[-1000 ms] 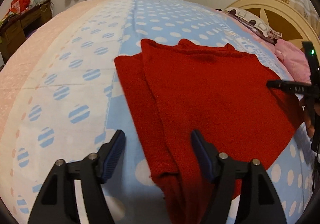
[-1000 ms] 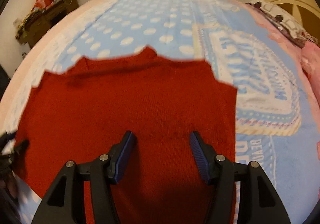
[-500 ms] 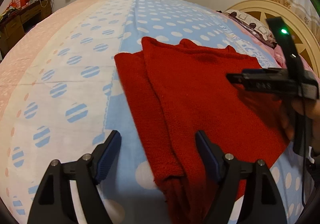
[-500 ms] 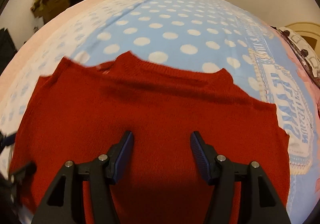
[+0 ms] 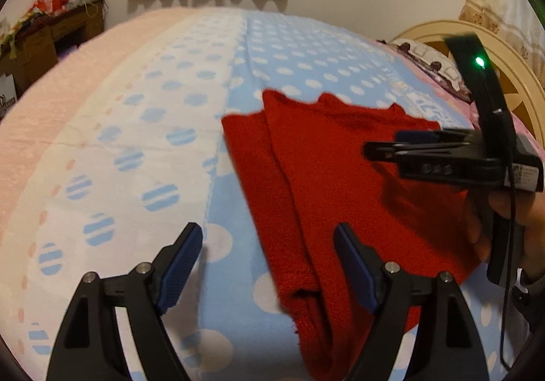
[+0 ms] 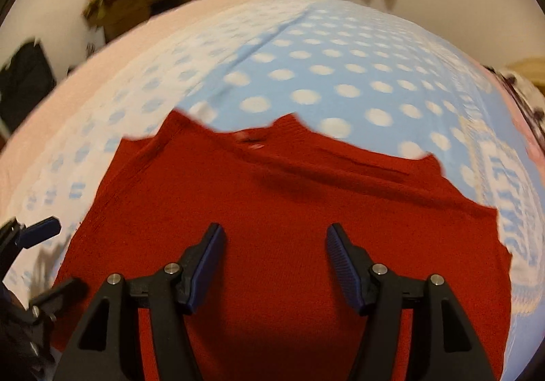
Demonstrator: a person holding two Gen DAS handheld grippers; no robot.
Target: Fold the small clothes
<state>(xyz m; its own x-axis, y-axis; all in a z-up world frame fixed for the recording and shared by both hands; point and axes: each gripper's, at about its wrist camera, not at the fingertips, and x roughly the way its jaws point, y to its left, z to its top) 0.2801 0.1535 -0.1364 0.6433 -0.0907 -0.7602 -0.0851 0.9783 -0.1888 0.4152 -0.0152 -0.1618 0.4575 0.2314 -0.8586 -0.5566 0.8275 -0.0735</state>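
A red knit sweater (image 5: 323, 183) lies flat on the bed, its left side folded inward along a lengthwise crease; it fills the right wrist view (image 6: 272, 197) too. My left gripper (image 5: 269, 248) is open and empty, hovering over the sweater's near left edge. My right gripper (image 6: 276, 244) is open and empty above the sweater's middle; it also shows in the left wrist view (image 5: 385, 146), side-on over the garment's right part. The left gripper's fingertips (image 6: 41, 227) show at the left edge of the right wrist view.
The bed has a blue sheet with white dots (image 5: 306, 61), a white dotted band (image 5: 136, 142) and a pink strip (image 5: 51, 115). A cream headboard (image 5: 511, 74) and pillows (image 5: 429, 57) are at right. A cluttered wooden desk (image 5: 44, 37) stands at far left.
My right gripper has swung leftward over the sweater, further into the left wrist view. My left gripper has risen slightly. The sweater has not moved.
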